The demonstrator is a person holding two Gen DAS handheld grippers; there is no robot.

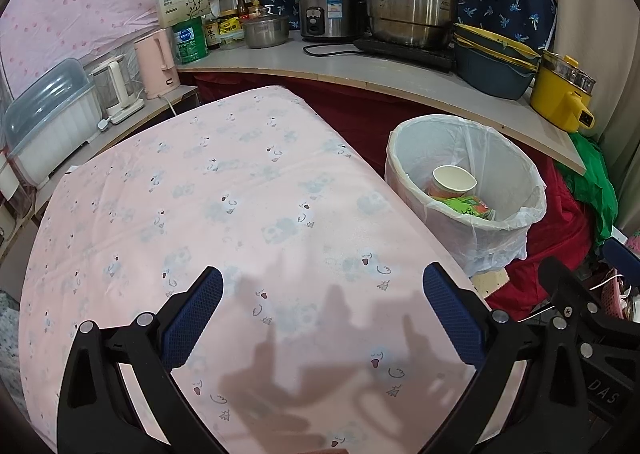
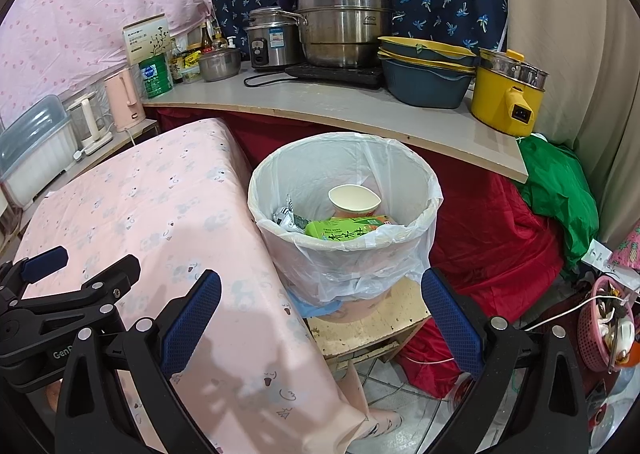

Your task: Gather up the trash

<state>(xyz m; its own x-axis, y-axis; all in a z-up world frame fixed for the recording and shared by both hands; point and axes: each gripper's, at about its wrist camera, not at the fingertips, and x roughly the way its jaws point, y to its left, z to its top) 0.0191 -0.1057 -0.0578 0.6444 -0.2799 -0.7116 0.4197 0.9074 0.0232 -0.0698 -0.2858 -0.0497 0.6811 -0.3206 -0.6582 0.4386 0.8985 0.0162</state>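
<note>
Since the paper cup [image 2: 354,199] and green carton [image 2: 347,228] already lie in the lined bin [image 2: 434,198] beside the bare pink-clothed table [image 1: 224,214], we keep both grippers, left gripper [image 1: 322,310] and right gripper [image 2: 320,312], jaws apart and empty, and should scan the table edges before stopping.

We count two grippers: the left gripper [image 1: 322,292] and the right gripper [image 2: 320,296], each with two blue-padded fingers spread wide and nothing between them. We see one trash bin [image 2: 434,190], lined with one white bag. Inside it we count one paper cup [image 2: 354,200], one green drink carton [image 2: 344,228] and, we think, one crumpled wrapper [image 2: 285,216], though that corner is hard to read. There is one table under one pink cloth [image 1: 208,190]. On the counter [image 2: 360,110] we count two kettles, one rice cooker [image 2: 272,40], one stacked steel steamer [image 2: 344,30], one small lidded steel pot [image 2: 219,63], one yellow electric pot [image 2: 506,94], one green tin [image 2: 155,75] and one carton box [image 2: 146,38].
</note>
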